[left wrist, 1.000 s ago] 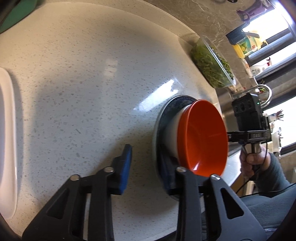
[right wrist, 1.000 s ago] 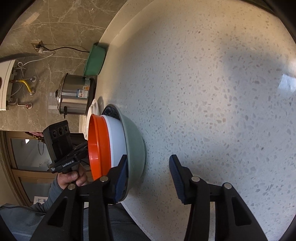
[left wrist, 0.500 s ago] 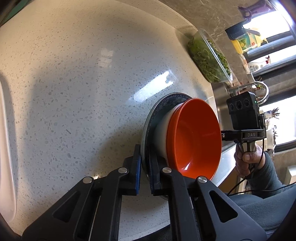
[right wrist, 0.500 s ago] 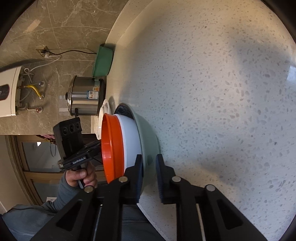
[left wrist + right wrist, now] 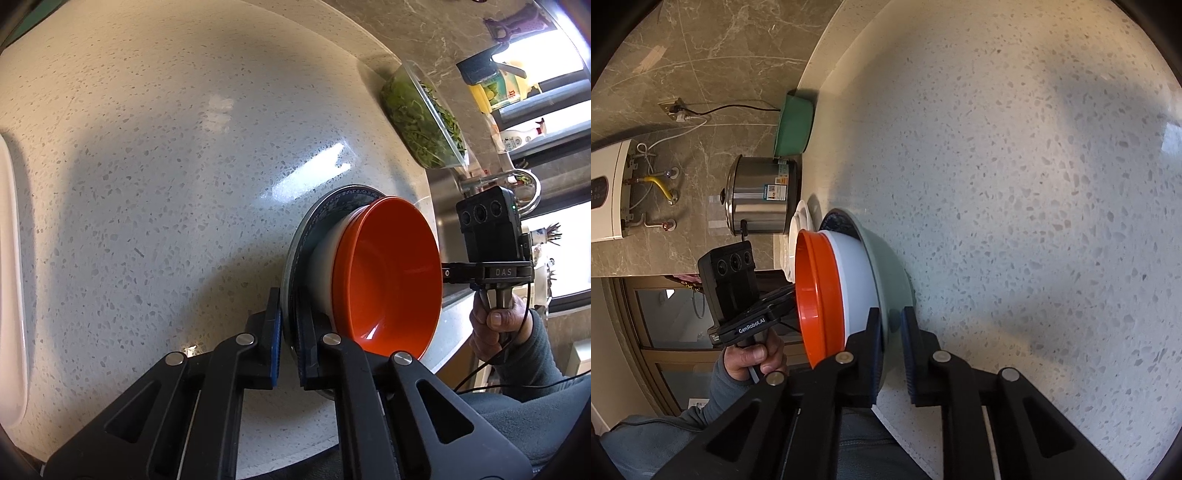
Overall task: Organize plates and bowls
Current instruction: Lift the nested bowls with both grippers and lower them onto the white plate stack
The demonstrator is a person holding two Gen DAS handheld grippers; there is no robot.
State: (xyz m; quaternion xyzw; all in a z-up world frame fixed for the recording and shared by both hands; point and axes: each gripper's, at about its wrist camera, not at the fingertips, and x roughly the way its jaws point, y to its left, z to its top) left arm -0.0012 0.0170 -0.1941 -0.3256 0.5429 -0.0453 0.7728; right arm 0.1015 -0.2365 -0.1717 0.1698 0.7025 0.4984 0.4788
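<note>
An orange bowl (image 5: 388,273) sits nested in a white bowl (image 5: 323,266), and both stand on a grey-green plate with a blue patterned rim (image 5: 314,218). My left gripper (image 5: 288,339) is shut on the plate's near rim. In the right wrist view the same stack shows side-on: orange bowl (image 5: 816,295), white bowl (image 5: 855,284), plate (image 5: 886,266). My right gripper (image 5: 890,350) is shut on the opposite rim of the plate. Each gripper appears in the other's view, across the stack.
The speckled white countertop (image 5: 147,184) spreads around. A clear box of greens (image 5: 421,118) stands by the wall, a white tray (image 5: 11,277) at the left edge. A steel pot (image 5: 761,199), a green basin (image 5: 794,125) and white plates (image 5: 798,240) lie beyond the stack.
Both grippers went from open beside the plate's rim to shut on it. The stack now sits slightly nearer in both views.
</note>
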